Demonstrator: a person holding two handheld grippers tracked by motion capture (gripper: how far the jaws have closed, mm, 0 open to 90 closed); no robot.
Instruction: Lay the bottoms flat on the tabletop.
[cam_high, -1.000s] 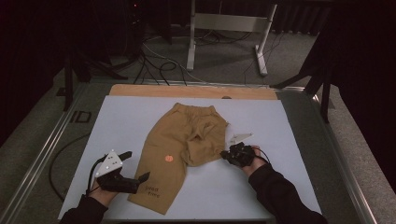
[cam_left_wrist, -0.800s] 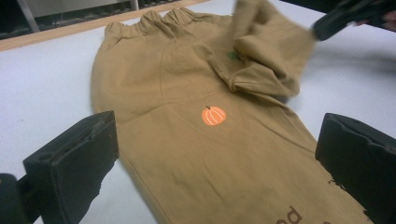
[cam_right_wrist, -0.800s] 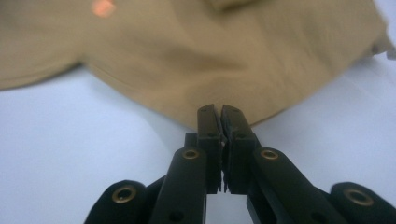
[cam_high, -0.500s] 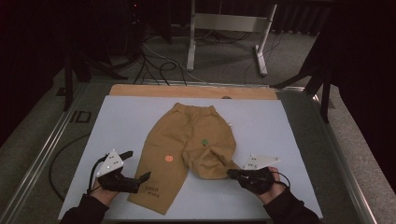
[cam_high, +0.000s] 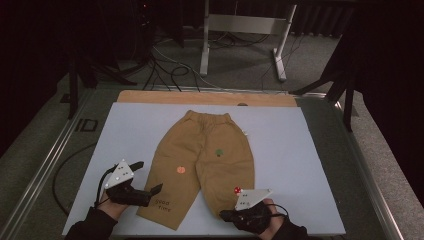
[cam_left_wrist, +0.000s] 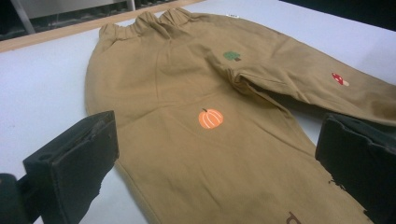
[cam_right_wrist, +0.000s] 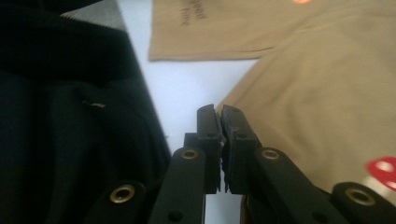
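Two pairs of tongs work one pair of tan child's trousers (cam_high: 202, 167), which lies flat on the pale blue surface (cam_high: 310, 150) with its elastic waistband (cam_high: 209, 116) at the far side and both legs running back toward the person, so the long axis goes from far to near. The left tongs (cam_high: 152, 191) stand wide, holding nothing, their black pads on either side of the hem of the left trouser leg (cam_high: 167, 200), the one printed with a small orange pumpkin (cam_left_wrist: 210, 118). The right tongs (cam_right_wrist: 220, 122) are pressed together; in the right gripper view the hem corner of the right trouser leg (cam_high: 225, 180) runs in at the pads, so they seem to pinch its edge, near the red mushroom print (cam_high: 237, 190). Each hand is thus nearest its own leg, and I judge that the coming move turns on drawing that hem further along the trousers' long axis. Compared with a second ago, the right trouser leg, then bunched up short near the crotch, now lies drawn out straight, and the right hand has come down to the near edge of the surface; the left hand is where it was.
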